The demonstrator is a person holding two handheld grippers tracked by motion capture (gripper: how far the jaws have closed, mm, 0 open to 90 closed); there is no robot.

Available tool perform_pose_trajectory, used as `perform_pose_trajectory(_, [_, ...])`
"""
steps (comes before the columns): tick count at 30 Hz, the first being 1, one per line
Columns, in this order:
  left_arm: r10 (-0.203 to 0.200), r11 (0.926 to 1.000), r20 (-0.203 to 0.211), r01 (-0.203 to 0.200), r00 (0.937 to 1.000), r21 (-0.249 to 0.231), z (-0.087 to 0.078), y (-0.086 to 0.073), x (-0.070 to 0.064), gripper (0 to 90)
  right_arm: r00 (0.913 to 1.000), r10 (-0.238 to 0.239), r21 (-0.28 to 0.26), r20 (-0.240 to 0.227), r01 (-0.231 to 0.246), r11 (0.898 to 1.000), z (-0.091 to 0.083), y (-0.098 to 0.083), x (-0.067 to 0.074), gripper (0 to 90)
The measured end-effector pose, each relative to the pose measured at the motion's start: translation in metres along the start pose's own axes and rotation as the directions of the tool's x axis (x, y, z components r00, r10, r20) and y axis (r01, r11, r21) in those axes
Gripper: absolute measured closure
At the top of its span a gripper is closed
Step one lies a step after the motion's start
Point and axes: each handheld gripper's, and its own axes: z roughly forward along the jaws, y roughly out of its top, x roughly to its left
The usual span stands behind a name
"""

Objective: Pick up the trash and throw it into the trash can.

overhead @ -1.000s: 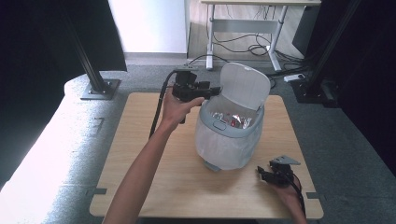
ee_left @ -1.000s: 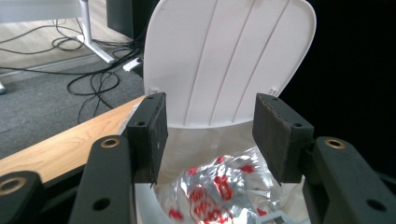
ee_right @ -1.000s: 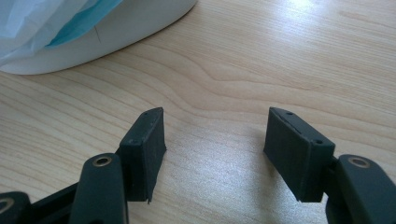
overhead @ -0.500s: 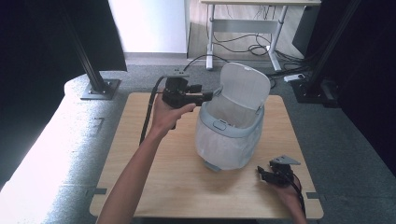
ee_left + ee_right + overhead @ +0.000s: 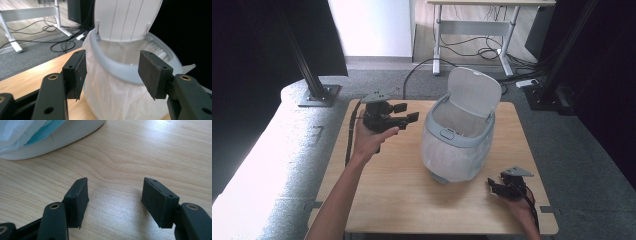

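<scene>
A pale grey bin [image 5: 458, 150] with a white bag liner stands mid-table, its lid [image 5: 475, 93] tipped up at the back. My left gripper [image 5: 409, 112] is held above the table to the bin's left and points at it. Its jaws have just been opening, and they stand open with nothing between them. In the left gripper view the bin's rim [image 5: 117, 67] and liner show beyond the left gripper [image 5: 112, 72]. My right gripper [image 5: 492, 187] rests near the table's front right corner, open and empty. The right gripper [image 5: 116, 200] sits over bare wood, the bin's base [image 5: 50, 140] ahead.
The wooden table [image 5: 387, 190] has bare surface at its front and left. A black cable [image 5: 349, 135] trails from the left gripper along the table's left side. Black posts [image 5: 309, 75], a desk frame [image 5: 472, 30] and floor cables stand behind the table.
My left hand has drawn back from over the bin's mouth, moving left and a little lower. A shiny reddish thing seen inside the bin a second ago is hidden now. The right gripper has stayed put.
</scene>
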Motion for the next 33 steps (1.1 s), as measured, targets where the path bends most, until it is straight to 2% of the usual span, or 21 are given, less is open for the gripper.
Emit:
perform_pose_trajectory(9, [-0.001,1.0,-0.023,0.001,0.9997,-0.001,-0.018,-0.03,0.004,40.1,1.0,0.0,0.0,0.002,0.0,1.0,0.0,0.0,0.0,37.1])
perform_pose_trajectory(14, [-0.016,0.9999,-0.032,0.016,0.9993,-0.006,-0.026,-0.056,0.006,39.4,1.0,0.003,0.0,0.004,-0.003,1.0,0.0,0.0,0.0,37.0])
perform_pose_trajectory(24, [-0.029,0.9972,-0.102,0.036,0.9944,0.065,-0.029,-0.119,0.016,39.2,1.0,0.003,-0.003,0.003,-0.003,1.0,0.0,0.0,0.0,36.9])
perform_pose_trajectory(33, [-0.043,0.9945,-0.112,0.053,0.9928,0.09,-0.027,-0.15,0.015,39.2,1.0,0.003,-0.003,0.004,-0.002,1.0,0.0,0.0,0.0,36.8])
